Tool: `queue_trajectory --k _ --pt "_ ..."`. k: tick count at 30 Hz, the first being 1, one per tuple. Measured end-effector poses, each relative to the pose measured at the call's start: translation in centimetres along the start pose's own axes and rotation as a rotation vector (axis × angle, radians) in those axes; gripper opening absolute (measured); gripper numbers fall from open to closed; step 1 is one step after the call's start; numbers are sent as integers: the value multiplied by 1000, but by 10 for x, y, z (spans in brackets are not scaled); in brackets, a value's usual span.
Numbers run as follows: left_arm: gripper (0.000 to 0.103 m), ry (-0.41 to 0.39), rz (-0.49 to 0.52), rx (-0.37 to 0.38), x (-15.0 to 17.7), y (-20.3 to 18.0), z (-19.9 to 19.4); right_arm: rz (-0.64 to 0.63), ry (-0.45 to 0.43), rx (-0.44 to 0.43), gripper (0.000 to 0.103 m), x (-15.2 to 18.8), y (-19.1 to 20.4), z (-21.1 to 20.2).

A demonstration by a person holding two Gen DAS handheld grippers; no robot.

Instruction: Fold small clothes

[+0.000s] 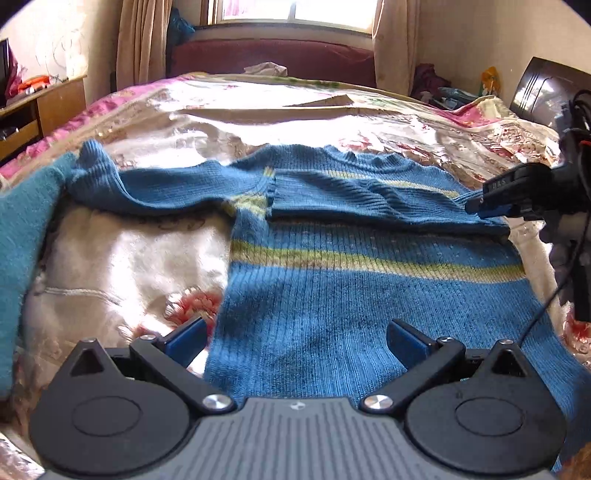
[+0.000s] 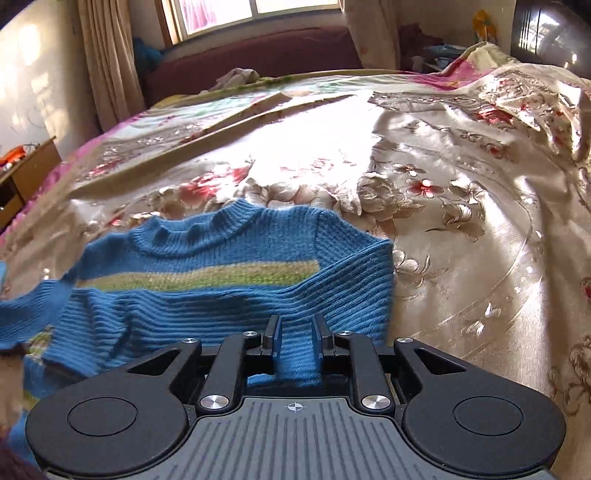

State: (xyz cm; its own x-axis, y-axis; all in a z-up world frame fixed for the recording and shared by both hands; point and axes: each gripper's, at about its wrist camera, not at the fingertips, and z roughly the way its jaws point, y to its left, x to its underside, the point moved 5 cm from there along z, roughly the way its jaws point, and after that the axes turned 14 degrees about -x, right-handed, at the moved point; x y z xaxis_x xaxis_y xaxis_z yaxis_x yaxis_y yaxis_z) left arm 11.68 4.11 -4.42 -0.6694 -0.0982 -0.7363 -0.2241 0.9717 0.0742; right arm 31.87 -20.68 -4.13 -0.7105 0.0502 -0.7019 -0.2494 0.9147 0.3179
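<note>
Sweater [image 1: 369, 295] lies on floral bedspread [image 1: 295, 110] below sunlit window [image 1: 295, 9].

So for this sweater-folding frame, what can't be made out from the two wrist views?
- Sweater hem: left wrist view, hidden behind the left claw body.
- Right claw grip: right wrist view, knit lies between the pads, but whether they press it is unclear.
- Teal cloth: left wrist view, cut off by the left edge, so its kind is unknown.
- Far left sleeve cuff: right wrist view, blurred and cut off at the left edge.
</note>
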Motion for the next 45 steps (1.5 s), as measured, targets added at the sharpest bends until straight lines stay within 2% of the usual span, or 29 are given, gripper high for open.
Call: queue_trajectory --k 4,9,11,15,19,23,27,31,33,40,43,45 --pt "103 -64 23 -59 -17 10 -16 -3 -19 -83 20 18 19 -20" --pt "103 -151 45 -222 -54 45 -20 -10 -70 -225 25 58 58 -43" --pt "103 -155 40 -281 -72 62 -12 -2 -72 -277 26 74 69 -44" --pt "103 -148 43 -362 -109 87 15 -47 -14 -344 26 98 88 -37" --pt "102 -75 26 -413 -147 109 63 -17 -13 -389 26 101 83 -33" --pt "89 29 -72 -458 -179 146 118 38 -12 -430 26 104 74 -28" --pt "77 113 -178 -492 -201 174 153 42 -11 -451 26 104 73 -26" --pt "67 179 -190 -542 -214 180 182 80 -5 -482 26 103 66 -22" --pt "58 226 -183 -556 -212 176 194 95 -5 -491 26 104 64 -21" --pt "48 319 -148 -619 -198 169 218 110 -6 -501 26 104 63 -21" --pt "36 318 -156 -614 -197 169 217 114 -6 -502 26 103 63 -21" --pt "19 326 -146 -622 -198 169 216 115 -6 -502 26 103 63 -21"
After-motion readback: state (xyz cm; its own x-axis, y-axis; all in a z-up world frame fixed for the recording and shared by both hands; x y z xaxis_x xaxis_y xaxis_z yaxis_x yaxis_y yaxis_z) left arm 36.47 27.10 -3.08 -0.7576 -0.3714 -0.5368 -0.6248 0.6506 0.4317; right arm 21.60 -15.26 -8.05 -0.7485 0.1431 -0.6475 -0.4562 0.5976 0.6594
